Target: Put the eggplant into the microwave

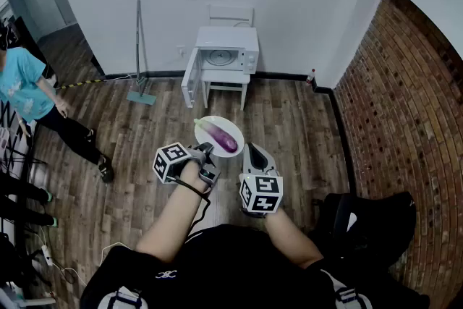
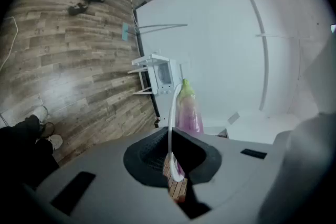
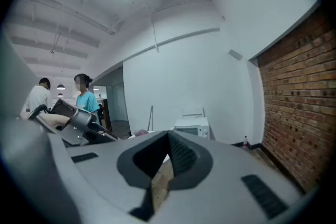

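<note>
At the centre of the head view, the eggplant (image 1: 223,136) lies slantwise on a white plate (image 1: 231,126), its green stem end toward the upper left and its purple body toward the lower right. The left gripper (image 1: 206,150) reaches in from the lower left, and its jaws are clamped on the near rim of the plate. In the left gripper view that rim runs edge-on up the middle of the frame between the jaws, with the eggplant just right of it. The right gripper (image 1: 253,150) sits just right of the plate at its lower right edge. In the right gripper view its jaws stand slightly apart, with floorboards showing through the narrow gap and nothing clearly gripped. The microwave (image 1: 226,54) stands in the upper middle of the head view, well apart from the plate, on a small white table (image 1: 227,86) against the white wall, and its door (image 1: 191,77) hangs open to the left. A mop (image 1: 139,58) leans on the wall left of it. A person in a teal shirt (image 1: 24,85) stands at the left edge, and a brick wall (image 1: 405,119) fills the right side.
</note>
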`<state>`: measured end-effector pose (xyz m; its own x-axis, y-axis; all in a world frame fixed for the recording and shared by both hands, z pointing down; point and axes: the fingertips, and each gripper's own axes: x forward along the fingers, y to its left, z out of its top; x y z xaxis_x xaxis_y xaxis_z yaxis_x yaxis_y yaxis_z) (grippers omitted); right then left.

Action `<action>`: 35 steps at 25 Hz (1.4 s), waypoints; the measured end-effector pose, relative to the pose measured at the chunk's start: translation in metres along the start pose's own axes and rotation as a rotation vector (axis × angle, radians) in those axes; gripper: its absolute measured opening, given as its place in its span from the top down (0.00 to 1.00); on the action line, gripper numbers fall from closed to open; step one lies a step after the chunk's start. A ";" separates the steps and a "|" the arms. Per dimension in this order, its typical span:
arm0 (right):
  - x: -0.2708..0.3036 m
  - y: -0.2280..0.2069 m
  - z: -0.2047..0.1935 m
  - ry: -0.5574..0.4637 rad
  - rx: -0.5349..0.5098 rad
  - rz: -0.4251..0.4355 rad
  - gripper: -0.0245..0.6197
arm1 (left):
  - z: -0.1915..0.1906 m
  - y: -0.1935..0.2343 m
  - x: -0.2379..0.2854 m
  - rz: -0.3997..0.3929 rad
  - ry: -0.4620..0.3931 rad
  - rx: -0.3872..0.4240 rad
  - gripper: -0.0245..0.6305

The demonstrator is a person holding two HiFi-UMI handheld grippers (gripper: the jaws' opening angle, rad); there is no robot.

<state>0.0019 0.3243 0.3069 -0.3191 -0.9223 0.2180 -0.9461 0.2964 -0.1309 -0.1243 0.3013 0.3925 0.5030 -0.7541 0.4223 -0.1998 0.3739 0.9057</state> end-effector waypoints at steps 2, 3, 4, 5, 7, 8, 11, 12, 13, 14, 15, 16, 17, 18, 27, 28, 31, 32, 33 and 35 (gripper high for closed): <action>0.002 0.002 0.001 -0.002 -0.007 0.001 0.96 | 0.003 0.000 -0.001 0.000 -0.003 0.003 0.94; 0.003 0.004 0.002 -0.002 -0.011 0.002 0.96 | 0.005 0.000 -0.002 -0.001 -0.006 0.006 0.94; 0.003 0.005 0.002 0.000 -0.015 0.003 0.96 | 0.007 0.000 -0.003 0.000 -0.010 0.009 0.94; 0.004 0.008 0.002 0.001 -0.017 0.004 0.96 | 0.009 0.001 -0.004 0.001 -0.013 0.010 0.94; 0.005 0.012 0.001 0.001 -0.013 0.004 0.96 | 0.013 0.004 -0.007 0.006 -0.015 0.006 0.94; 0.004 0.014 0.001 -0.003 -0.007 0.002 0.96 | 0.015 0.005 -0.009 0.007 -0.013 0.004 0.94; 0.006 0.022 -0.001 -0.007 0.008 0.003 0.96 | 0.020 0.008 -0.013 0.008 -0.006 0.009 0.94; 0.007 0.026 -0.002 -0.005 0.009 0.002 0.96 | 0.023 0.009 -0.014 0.008 -0.004 0.013 0.94; 0.009 0.029 -0.003 -0.003 0.009 -0.001 0.96 | 0.026 0.010 -0.015 0.009 -0.002 0.016 0.94; 0.010 0.032 -0.003 -0.004 0.008 -0.004 0.96 | 0.028 0.010 -0.016 0.009 0.000 0.018 0.94; 0.010 0.032 -0.002 -0.005 0.008 -0.006 0.96 | 0.028 0.010 -0.015 0.010 0.002 0.018 0.94; 0.011 0.029 -0.001 -0.006 0.007 -0.008 0.96 | 0.026 0.008 -0.013 0.011 0.004 0.018 0.94; 0.010 0.024 0.001 -0.007 0.006 -0.009 0.96 | 0.022 0.006 -0.010 0.012 0.006 0.019 0.94; 0.010 0.020 0.002 -0.009 0.004 -0.012 0.96 | 0.019 0.005 -0.008 0.010 0.009 0.019 0.94; 0.020 0.063 -0.020 0.004 -0.010 -0.099 0.96 | 0.059 0.041 -0.030 0.007 0.084 0.008 0.94; 0.022 0.063 -0.020 0.010 -0.013 -0.100 0.96 | 0.060 0.043 -0.029 0.012 0.085 0.005 0.94; 0.030 0.061 -0.021 0.017 -0.013 -0.097 0.96 | 0.062 0.045 -0.022 0.020 0.087 0.002 0.94; 0.034 0.060 -0.022 0.018 -0.015 -0.095 0.96 | 0.064 0.045 -0.018 0.022 0.087 -0.001 0.94; 0.039 0.059 -0.022 0.019 -0.016 -0.093 0.96 | 0.066 0.045 -0.014 0.024 0.086 -0.004 0.94; 0.052 0.055 -0.022 0.018 -0.018 -0.090 0.96 | 0.073 0.043 -0.006 0.029 0.084 -0.003 0.94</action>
<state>-0.0682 0.2982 0.3318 -0.2335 -0.9409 0.2453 -0.9718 0.2171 -0.0925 -0.1968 0.2826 0.4322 0.5655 -0.6950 0.4440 -0.2132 0.3969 0.8928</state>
